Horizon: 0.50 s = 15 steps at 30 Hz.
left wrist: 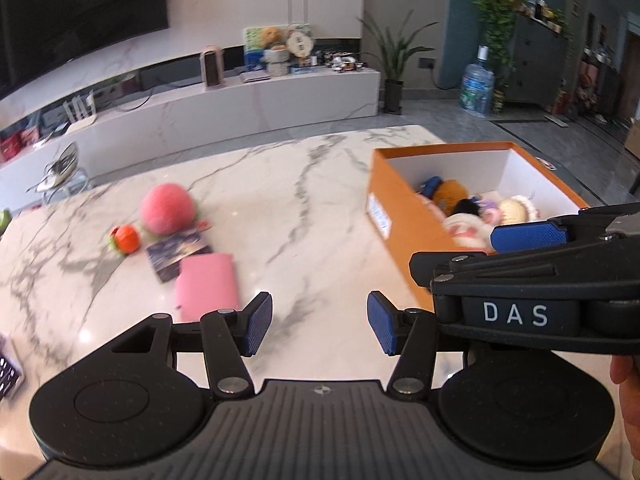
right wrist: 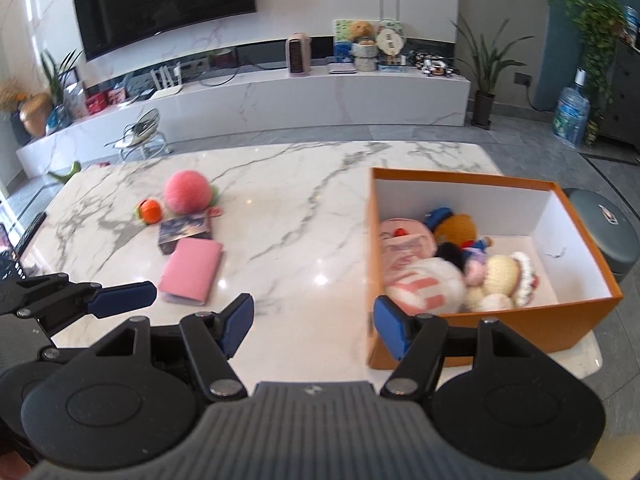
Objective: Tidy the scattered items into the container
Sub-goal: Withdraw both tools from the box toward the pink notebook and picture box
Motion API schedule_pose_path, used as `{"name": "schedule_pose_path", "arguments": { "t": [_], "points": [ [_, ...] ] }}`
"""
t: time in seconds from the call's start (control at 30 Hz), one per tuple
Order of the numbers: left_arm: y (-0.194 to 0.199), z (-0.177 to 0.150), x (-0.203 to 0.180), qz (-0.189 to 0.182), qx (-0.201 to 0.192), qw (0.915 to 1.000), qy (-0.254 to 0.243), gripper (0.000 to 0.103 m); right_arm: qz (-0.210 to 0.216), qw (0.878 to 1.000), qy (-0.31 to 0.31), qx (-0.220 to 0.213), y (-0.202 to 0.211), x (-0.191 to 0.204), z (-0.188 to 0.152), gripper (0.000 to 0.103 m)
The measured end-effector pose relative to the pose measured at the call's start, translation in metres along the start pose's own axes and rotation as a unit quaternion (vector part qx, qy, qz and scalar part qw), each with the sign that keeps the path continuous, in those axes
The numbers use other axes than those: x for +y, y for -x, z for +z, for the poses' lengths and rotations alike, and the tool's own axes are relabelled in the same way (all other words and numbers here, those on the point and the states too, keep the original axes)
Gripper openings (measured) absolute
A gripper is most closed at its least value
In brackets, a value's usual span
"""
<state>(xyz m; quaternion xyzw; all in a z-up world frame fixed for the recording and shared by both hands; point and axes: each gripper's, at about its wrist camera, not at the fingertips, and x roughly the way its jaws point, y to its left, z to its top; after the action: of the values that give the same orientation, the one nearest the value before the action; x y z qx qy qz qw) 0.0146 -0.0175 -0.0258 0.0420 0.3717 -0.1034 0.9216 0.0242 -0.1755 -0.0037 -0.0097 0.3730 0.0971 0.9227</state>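
An orange box [right wrist: 500,332] [left wrist: 404,216] with a white inside stands on the right of the marble table and holds several plush toys [right wrist: 436,280] [left wrist: 476,216]. On the left lie a pink plush peach [left wrist: 167,209] [right wrist: 187,191], a small orange toy [left wrist: 127,238] [right wrist: 149,211], a dark card box [left wrist: 176,251] [right wrist: 183,233] and a pink pouch [left wrist: 207,286] [right wrist: 191,266]. My left gripper [left wrist: 320,330] is open and empty above the table, right of the pouch. My right gripper [right wrist: 314,322] is open and empty by the box's near left corner.
The marble table [right wrist: 288,216] carries the items. A white TV bench with a heater [right wrist: 298,53], pictures and a TV stands behind. A grey stool [right wrist: 612,232] is right of the box. A dark device [left wrist: 8,368] lies at the table's left edge.
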Motion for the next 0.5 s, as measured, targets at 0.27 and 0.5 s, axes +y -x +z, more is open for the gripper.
{"name": "schedule_pose_path", "arguments": {
  "t": [0.27, 0.5],
  "points": [
    [-0.002, -0.014, 0.038, 0.022, 0.011, 0.999, 0.037, 0.062, 0.019, 0.999, 0.029, 0.012, -0.018, 0.04, 0.0, 0.069],
    [-0.017, -0.025, 0.066, 0.026, 0.026, 0.997, 0.068, 0.062, 0.032, 0.998, 0.037, 0.032, -0.045, 0.062, -0.001, 0.069]
  ]
}}
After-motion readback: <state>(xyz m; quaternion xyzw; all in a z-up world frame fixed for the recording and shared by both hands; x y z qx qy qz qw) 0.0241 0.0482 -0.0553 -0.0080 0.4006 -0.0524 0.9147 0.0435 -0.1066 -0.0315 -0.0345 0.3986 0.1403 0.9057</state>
